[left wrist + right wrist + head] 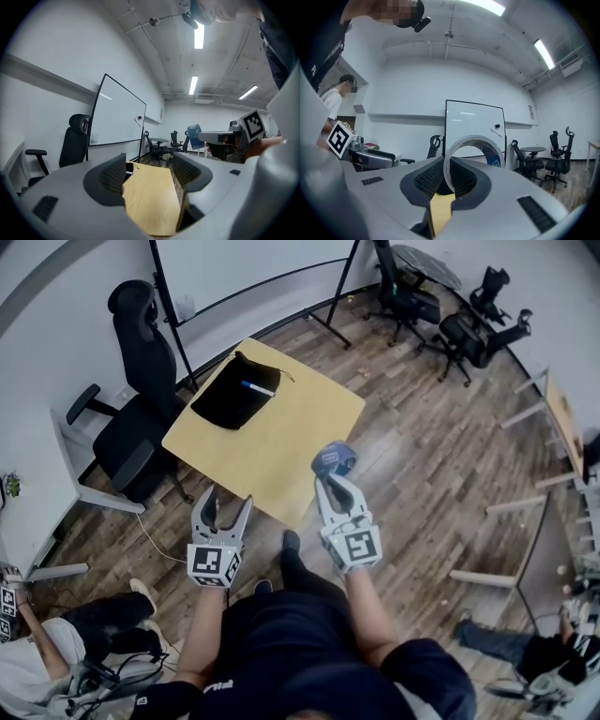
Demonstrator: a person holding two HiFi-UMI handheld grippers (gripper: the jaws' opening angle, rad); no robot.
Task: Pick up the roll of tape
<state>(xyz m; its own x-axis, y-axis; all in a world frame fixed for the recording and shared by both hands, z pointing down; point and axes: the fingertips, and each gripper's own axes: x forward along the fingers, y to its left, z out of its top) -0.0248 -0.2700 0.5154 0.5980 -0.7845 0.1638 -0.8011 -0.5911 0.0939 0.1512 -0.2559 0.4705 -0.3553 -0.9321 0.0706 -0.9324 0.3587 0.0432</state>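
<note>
Between the jaws of the right claw [449, 176] sits the roll of tape [493, 155]. The jaws are clamped nearly together on one side of the ring, and as far as I can tell one pad is on the outside of the band and the other reaches into the hole. The roll stands on edge past the tips, with its hole facing back along the claw, so you can see the whiteboard [474, 122] right through it.

From the head view, the right claw [330, 474] is held out roughly level, with the roll of tape [334, 461] at its tip, over the near right edge of the table [281, 437]. Looks to me like it's off the wood and not resting on anything, so I'd call the pickup pretty much done.

Left claw [150, 171] has its jaws wide apart with nothing in them, just tabletop showing in the gap. It hangs near the closest corner [221, 512], a bit left of the right one and doing nothing.

So the tape lies straight ahead of the right claw, in its grip, with the left claw off to the side. Only other thing on the table is a black pouch [232, 395] at the far end, well apart from both claws
</note>
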